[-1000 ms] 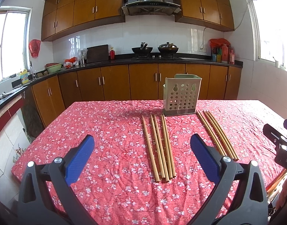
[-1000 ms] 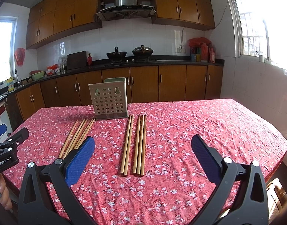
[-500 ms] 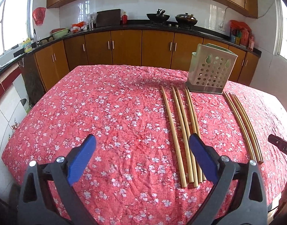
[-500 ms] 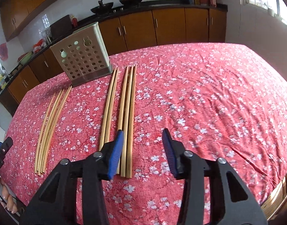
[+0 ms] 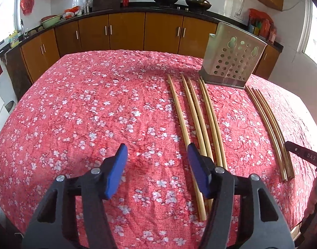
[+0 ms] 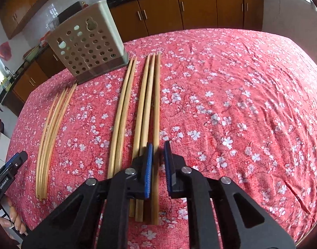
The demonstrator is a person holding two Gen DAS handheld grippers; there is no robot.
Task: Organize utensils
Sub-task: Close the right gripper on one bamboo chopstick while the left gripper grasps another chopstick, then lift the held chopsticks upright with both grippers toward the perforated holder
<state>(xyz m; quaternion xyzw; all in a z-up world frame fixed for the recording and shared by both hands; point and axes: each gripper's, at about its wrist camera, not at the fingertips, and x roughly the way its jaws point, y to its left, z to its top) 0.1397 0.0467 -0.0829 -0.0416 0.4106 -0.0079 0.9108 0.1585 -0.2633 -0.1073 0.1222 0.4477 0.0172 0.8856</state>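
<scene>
Several thick wooden chopsticks (image 5: 202, 122) (image 6: 146, 103) lie side by side on the red floral cloth, in front of a beige perforated holder (image 5: 233, 62) (image 6: 90, 43). A bundle of thinner chopsticks (image 5: 270, 128) (image 6: 52, 124) lies beside them. My left gripper (image 5: 157, 161) hovers low over the cloth with its jaws closing. Only cloth shows between its pads, and the right pad (image 5: 196, 172) covers the leftmost thick chopstick. My right gripper (image 6: 158, 164) is shut on the rightmost thick chopstick (image 6: 157, 95), which still lies on the cloth.
The table's near edge runs just under both grippers. The other tool's black body shows at the picture edges (image 5: 303, 155) (image 6: 9, 170), with a hand's fingers (image 6: 13, 217) below it. Brown kitchen cabinets (image 5: 125, 31) and a stove counter stand behind the table.
Both grippers tilted down and came closer to the chopsticks' near ends. The right jaws went from wide open to closed around the rightmost thick chopstick. The left jaws narrowed.
</scene>
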